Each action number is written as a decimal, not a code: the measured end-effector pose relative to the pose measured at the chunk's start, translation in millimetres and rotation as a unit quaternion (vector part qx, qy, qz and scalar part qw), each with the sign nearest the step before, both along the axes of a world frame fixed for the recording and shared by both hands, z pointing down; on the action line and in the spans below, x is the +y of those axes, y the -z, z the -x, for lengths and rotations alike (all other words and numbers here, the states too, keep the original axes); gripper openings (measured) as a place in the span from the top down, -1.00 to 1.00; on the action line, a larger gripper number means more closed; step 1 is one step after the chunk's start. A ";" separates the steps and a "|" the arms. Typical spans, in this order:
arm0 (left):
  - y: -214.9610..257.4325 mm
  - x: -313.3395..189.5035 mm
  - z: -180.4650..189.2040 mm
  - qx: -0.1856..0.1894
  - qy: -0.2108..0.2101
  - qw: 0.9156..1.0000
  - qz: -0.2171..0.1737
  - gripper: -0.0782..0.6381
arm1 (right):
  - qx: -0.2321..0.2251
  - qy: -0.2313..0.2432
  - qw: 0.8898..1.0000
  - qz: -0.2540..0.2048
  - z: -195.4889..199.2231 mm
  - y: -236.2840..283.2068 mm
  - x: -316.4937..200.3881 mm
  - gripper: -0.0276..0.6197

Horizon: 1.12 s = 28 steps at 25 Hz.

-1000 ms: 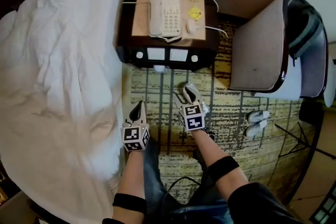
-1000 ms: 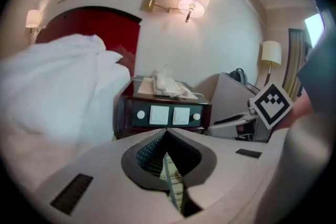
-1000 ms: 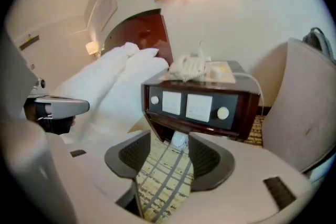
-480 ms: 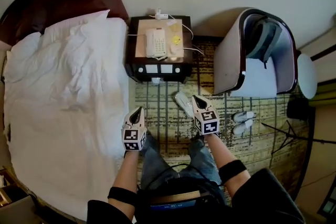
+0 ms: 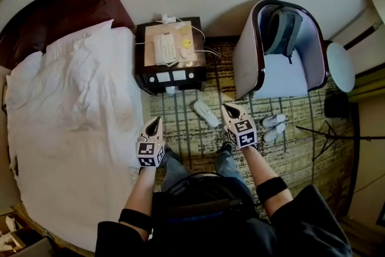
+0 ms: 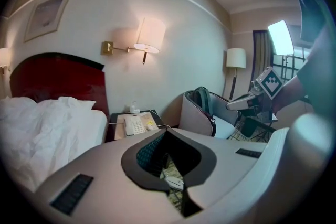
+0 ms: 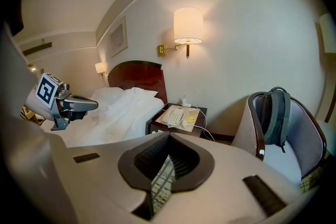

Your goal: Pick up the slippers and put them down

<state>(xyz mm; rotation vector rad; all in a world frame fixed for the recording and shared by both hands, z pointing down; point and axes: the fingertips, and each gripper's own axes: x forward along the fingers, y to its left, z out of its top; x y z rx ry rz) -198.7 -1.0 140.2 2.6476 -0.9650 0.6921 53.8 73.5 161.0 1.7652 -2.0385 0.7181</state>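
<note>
One white slipper (image 5: 206, 113) lies on the patterned carpet (image 5: 186, 135) in front of the nightstand, in the head view. It also shows as a small white shape, the slipper (image 6: 174, 182), through the gap under the left jaws. My left gripper (image 5: 155, 122) is held up beside the bed, shut and empty. My right gripper (image 5: 227, 108) is also shut and empty; it hangs just right of the slipper and clear of it. In the right gripper view only carpet shows below the closed right gripper (image 7: 169, 136). A second pair of white slippers (image 5: 274, 127) rests near the armchair.
A white bed (image 5: 72, 123) fills the left. The dark nightstand (image 5: 171, 66) carries a phone (image 5: 164, 48) and cables. An armchair (image 5: 264, 69) with a backpack (image 5: 283, 30) stands at the right, beside a round table (image 5: 340, 66) and a thin stand (image 5: 328, 129).
Both grippers have risen, and the head view shows more of the room. The slipper that was at the right gripper's tip now lies on the carpet, apart from it.
</note>
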 end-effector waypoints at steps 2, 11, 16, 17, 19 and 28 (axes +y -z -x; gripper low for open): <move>-1.4 4.1 -7.2 -0.003 -0.011 1.000 0.000 0.78 | -0.002 -0.012 1.000 -0.003 -7.8 1.1 9.5 0.91; -9.7 17.0 -34.9 -0.007 -0.041 0.999 0.019 0.78 | -0.006 -0.056 0.998 0.014 -41.0 -13.3 48.6 0.91; -13.3 17.5 -39.9 0.002 -0.036 0.999 0.027 0.78 | -0.009 -0.069 0.997 0.012 -48.5 -17.1 53.7 0.91; -14.3 18.0 -41.4 0.002 -0.037 0.999 0.029 0.78 | -0.010 -0.070 0.997 0.013 -49.0 -18.1 53.6 0.91; -14.5 19.9 -45.9 0.002 -0.040 0.999 0.033 0.78 | -0.012 -0.070 0.997 0.015 -49.3 -20.0 53.6 0.91; -30.7 25.7 -56.6 -0.002 -0.059 0.997 0.050 0.78 | -0.021 -0.079 0.996 0.022 -45.4 -29.1 54.4 0.91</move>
